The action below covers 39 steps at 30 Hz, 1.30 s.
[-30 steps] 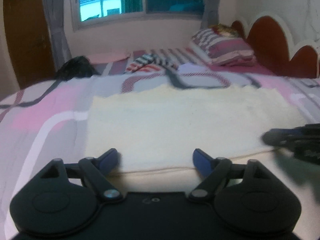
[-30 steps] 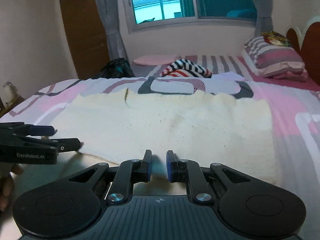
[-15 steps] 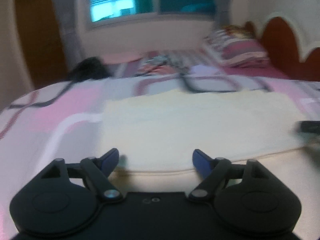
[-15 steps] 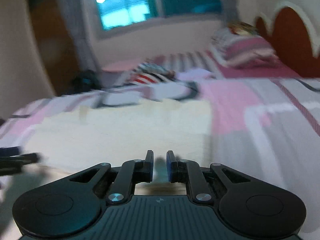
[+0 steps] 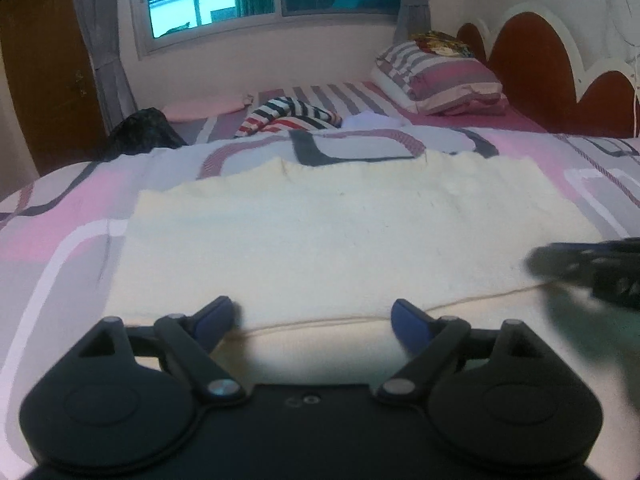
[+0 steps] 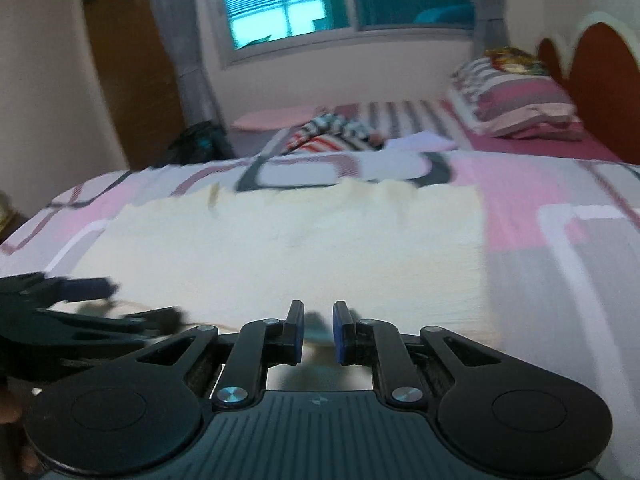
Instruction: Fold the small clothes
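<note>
— Since a second ago, what's changed?

— Both my hands slid sideways along the near hem of the cream garment point(image 5: 340, 240); it hasn't shifted on the bed point(image 5: 60, 216). It lies flat just ahead of both tongs, its long axis running left to right across my view, hem toward me, far edge toward the pillow point(image 5: 440, 80).

— And the tongs?

— My left tongs point(image 5: 312, 314) are spread wide and opening further, nothing between them, hovering over the hem near its left end. My right tongs point(image 6: 318, 330) are nearly pressed together, a narrow gap only; whether they touch cloth I can't tell through the blur. They sit toward the hem's right end.

— Which hand is nearer?

— About equal, I'd judge. The left looks readier to pinch. The fold would go away from me, across the short axis.
</note>
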### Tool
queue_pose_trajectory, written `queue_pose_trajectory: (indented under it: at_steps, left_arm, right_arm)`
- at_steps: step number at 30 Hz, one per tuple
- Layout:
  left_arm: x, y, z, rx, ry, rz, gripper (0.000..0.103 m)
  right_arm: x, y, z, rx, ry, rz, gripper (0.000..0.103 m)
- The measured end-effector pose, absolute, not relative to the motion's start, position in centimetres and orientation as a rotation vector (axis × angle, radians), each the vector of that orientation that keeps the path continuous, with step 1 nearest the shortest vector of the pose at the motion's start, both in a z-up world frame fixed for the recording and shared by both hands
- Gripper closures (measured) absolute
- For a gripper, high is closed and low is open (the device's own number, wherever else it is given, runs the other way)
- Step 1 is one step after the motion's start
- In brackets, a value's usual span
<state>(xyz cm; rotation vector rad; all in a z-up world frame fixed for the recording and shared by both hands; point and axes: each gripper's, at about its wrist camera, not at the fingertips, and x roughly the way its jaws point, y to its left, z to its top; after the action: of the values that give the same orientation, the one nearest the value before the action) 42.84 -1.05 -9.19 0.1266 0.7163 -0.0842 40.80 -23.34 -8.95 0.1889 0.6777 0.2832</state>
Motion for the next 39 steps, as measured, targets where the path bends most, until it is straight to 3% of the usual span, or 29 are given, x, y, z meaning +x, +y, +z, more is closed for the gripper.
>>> queue_pose_trajectory:
  at_steps: [5,10,14,23,25,26,39]
  left_arm:
    - [42.6,-0.7,-10.1,0.131,0.731,-0.081,0.014]
    - [42.1,0.1,-8.9,0.118,0.679,-0.036,0.019]
    - [43.2,1.9,-10.1,0.074,0.730,-0.043,0.013]
    - [42.5,2.2,-9.3,0.081,0.752,-0.049,0.016]
    - [41.5,2.6,-9.0,0.068,0.757,-0.055,0.017]
    - [40.7,2.8,-8.9,0.071,0.752,-0.054,0.017]
    - [31.0,3.1,-8.0,0.152,0.781,-0.071,0.017]
  right_arm:
    - [40.6,-26.1,-9.6,0.238,0.717,0.256,0.090]
    - [40.5,-27.0,-8.3,0.216,0.682,0.227,0.090]
    - [41.0,-27.2,-9.5,0.176,0.720,0.230,0.090]
    - [41.3,-27.3,-8.9,0.174,0.762,0.238,0.089]
    - [40.7,-27.7,-8.1,0.216,0.746,0.261,0.059]
    - [40.1,-27.8,-7.7,0.225,0.735,0.269,0.032]
    - [29.1,-28.7,-5.3,0.297,0.708,0.308,0.034]
